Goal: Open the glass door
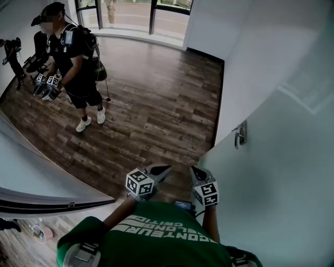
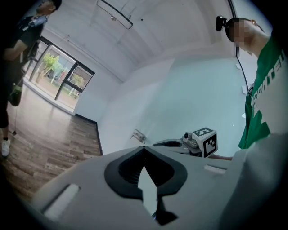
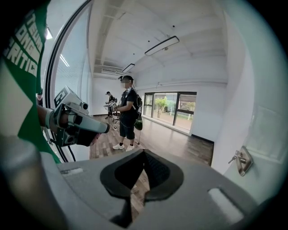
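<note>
The pale frosted glass door [image 1: 271,182] fills the right side of the head view, with its metal lever handle [image 1: 240,134] near the door's left edge. Both grippers are held in front of my green shirt, short of the handle and apart from it. My left gripper [image 1: 165,169] is shut with nothing in it; its tips meet in the left gripper view [image 2: 144,147], with the handle [image 2: 138,135] just beyond them. My right gripper [image 1: 194,169] is also shut and empty [image 3: 144,152], and the handle [image 3: 240,160] lies to its right.
Another person [image 1: 73,62] in black stands on the wood floor [image 1: 156,104] at the far left, holding gripper gear. A glass panel with a dark edge [image 1: 57,201] runs along my left. Windows [image 1: 130,15] line the far wall.
</note>
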Demonstrator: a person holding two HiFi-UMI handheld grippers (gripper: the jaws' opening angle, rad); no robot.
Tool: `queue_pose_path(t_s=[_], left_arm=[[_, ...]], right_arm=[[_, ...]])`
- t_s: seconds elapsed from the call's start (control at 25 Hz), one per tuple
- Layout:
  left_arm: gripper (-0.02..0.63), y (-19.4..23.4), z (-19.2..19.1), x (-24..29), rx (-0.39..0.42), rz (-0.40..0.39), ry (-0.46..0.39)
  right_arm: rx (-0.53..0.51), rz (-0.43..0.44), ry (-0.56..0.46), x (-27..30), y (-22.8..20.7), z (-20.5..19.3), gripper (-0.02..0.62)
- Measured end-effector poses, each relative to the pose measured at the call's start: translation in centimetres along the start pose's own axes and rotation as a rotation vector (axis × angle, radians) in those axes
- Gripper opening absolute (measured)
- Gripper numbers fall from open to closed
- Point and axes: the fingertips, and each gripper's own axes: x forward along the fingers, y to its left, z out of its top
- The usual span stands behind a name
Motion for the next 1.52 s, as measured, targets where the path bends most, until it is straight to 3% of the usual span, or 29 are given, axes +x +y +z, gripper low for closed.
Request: queue_pose_path(t_s=[0.08, 0.32, 0.68, 1.32, 1.52], left_arm=[[0.016, 0.2, 0.2, 0.5, -0.003, -0.001, 0.005], [0.017, 2.2, 0.2, 7.8, -0.011, 0.016, 0.036], [0.017, 2.5, 0.5, 8.2, -0.018, 0.021, 0.022], [0.017, 5.5, -0.8, 13.7, -0.017, 0.056, 0.044], [0.017, 7.2, -1.7, 18.1, -0.021, 0.073, 0.062]], right_arm=[[0.003, 0.000, 0.006, -0.1, -0.4, -0.1, -0.008], [0.043, 0.022, 0.012, 1.7, -7.0, -2.7, -0.008], [0.019, 0.054, 0.028, 2.6, -6.2, -2.8, -0.008], [0.042, 0.090, 0.017, 5.7, -11.3, -5.8, -0.008], [0.059, 0.107, 0.017, 7.3, -15.2, -8.0, -0.008]])
